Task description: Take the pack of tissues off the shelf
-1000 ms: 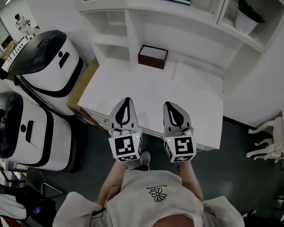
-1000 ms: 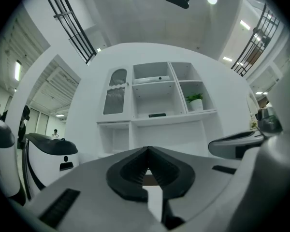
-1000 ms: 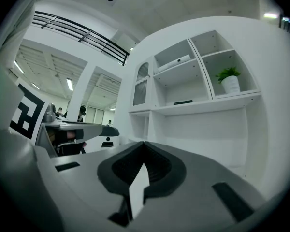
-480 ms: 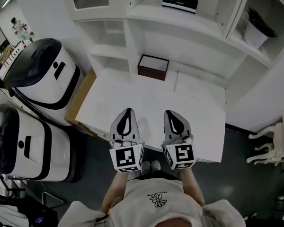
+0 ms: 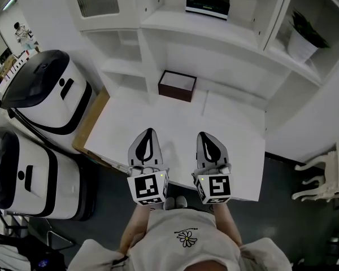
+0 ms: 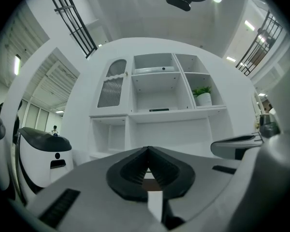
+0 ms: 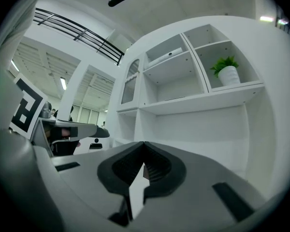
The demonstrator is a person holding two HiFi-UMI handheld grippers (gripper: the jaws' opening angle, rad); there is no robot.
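Left grey plastic two-jaw gripper (image 5: 148, 133) and right grey plastic two-jaw gripper (image 5: 207, 135) were held side by side at lower centre of the head view. Both were over the near edge of the flat matte white table (image 5: 237, 151), tips pointed at the shelves. A marker cube was seen at the rear of each.

Left gripper view: black ribbed pads (image 6: 132, 170) were shut tip to tip, with nothing clamped. Right gripper view: same, ribbed black pads (image 7: 156, 168) were pressed together and empty.

The dark, flat rectangular pack of tissues (image 5: 207, 4), with a pale band along its front, was seen at top centre of the head view. It was lying on an upper board of the white boxy shelf unit (image 5: 226, 33), well apart from both grippers and untouched.

An open brown rectangular box with a pale inside (image 5: 177, 85) was set at the back of the table, just beside a shelf upright.

A green leafy plant in a round white pot (image 5: 301, 38) was housed in the upper right compartment.

A rounded white machine with a glossy black top (image 5: 45, 86) was parked at the left edge, with a second one (image 5: 22, 168) below it in frame. A white chair with curved legs (image 5: 322, 179) was seen at lower right on dark floor.
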